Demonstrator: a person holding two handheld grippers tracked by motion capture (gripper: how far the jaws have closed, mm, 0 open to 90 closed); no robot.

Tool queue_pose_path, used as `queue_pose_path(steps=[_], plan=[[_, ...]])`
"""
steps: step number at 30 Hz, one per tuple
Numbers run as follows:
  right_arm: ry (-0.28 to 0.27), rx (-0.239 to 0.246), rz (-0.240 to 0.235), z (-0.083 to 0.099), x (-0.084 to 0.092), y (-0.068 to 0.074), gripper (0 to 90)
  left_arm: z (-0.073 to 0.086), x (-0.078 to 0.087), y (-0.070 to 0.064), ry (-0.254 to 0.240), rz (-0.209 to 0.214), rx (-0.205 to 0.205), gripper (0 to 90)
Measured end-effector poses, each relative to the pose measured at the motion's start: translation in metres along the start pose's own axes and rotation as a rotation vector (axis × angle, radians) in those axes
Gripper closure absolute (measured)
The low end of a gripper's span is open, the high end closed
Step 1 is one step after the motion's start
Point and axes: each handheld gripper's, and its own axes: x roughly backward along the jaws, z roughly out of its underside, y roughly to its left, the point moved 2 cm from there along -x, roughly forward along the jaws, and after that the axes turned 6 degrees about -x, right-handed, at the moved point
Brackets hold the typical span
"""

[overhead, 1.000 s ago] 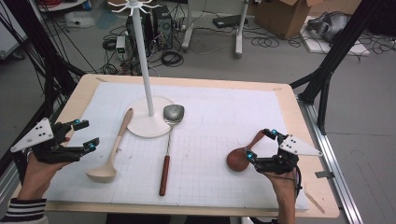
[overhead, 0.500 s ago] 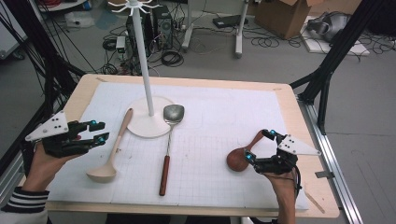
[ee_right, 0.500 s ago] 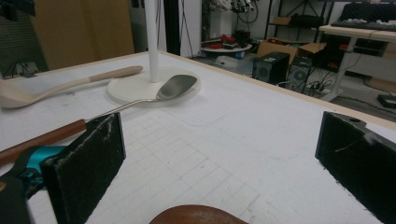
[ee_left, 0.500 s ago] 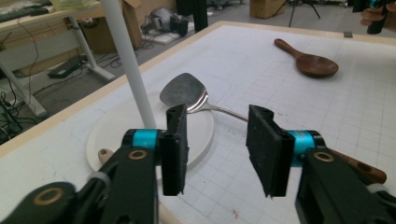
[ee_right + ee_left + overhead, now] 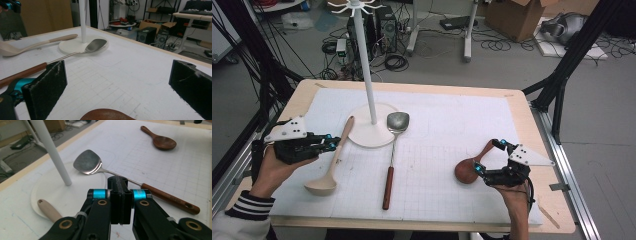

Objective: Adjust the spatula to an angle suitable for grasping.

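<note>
Currently your left gripper [image 5: 331, 143] sits at the left of the high view with its jaws pressed together, empty, tips just beside the pale wooden ladle [image 5: 332, 161]. Lower right, your right gripper [image 5: 488, 157] has its jaws spread wide either side of the dark wooden spoon [image 5: 471, 166], whose bowl lies on the tabletop [image 5: 512, 102]. Between them, the metal spatula [image 5: 392, 152] lies with its blade on the white stand [image 5: 368, 100] base.
</note>
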Motion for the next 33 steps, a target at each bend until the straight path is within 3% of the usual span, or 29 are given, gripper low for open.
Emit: queue_pose_path(steps=[6, 21, 33], plan=[[0.009, -0.002, -0.002, 0.000, 0.000, 0.000, 0.5, -0.007, -0.011, -0.007, 0.041, 0.016, -0.018, 89.7], [0.016, 0.004, -0.001, 0.001, -0.001, 0.001, 0.5, -0.034, -0.048, -0.031, 0.188, 0.152, -0.098, 89.8], [0.027, 0.001, -0.001, 0.001, -0.001, 0.001, 0.5, -0.062, -0.068, -0.048, 0.308, 0.247, -0.215, 89.8]])
